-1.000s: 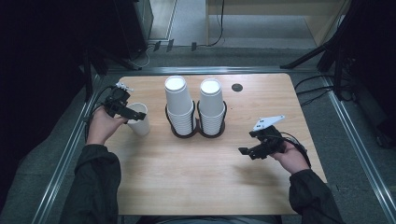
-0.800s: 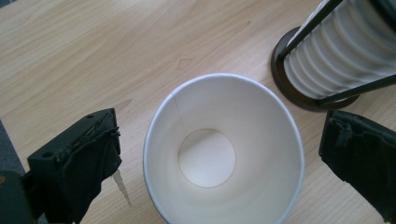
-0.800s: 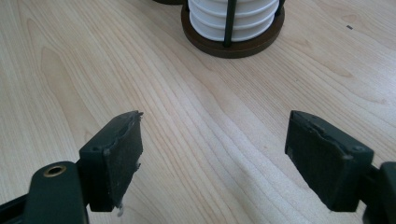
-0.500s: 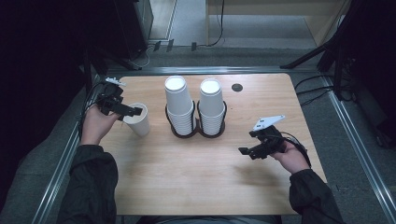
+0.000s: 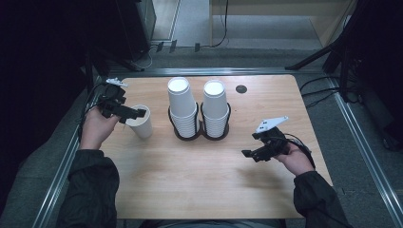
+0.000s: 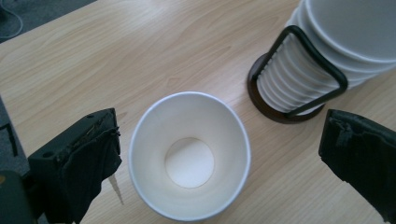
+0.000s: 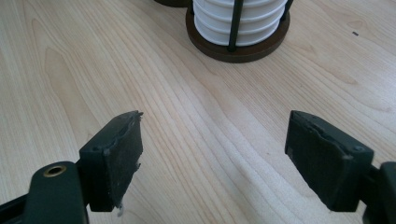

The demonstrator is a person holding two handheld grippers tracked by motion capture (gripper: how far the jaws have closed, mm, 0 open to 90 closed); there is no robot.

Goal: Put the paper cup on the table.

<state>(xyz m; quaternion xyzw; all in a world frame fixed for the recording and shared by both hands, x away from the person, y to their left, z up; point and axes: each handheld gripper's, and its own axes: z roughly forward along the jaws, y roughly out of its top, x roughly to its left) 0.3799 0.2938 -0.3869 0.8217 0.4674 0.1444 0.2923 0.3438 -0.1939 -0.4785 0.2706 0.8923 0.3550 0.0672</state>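
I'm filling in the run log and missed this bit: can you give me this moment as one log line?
left hand-held gripper: open, jaws either side of single paper cup | cup: upright on table | right hand-held gripper: open, empty | cup stacks: in holder

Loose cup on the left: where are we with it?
Done: one paper cup stands upright and empty on the table, apart from the two stacks in the holder. In hand: the left gripper hovers over its rim, jaws open on either side, not touching. The right gripper waits open over bare wood. Left: likely more cups to pull from the stacks.
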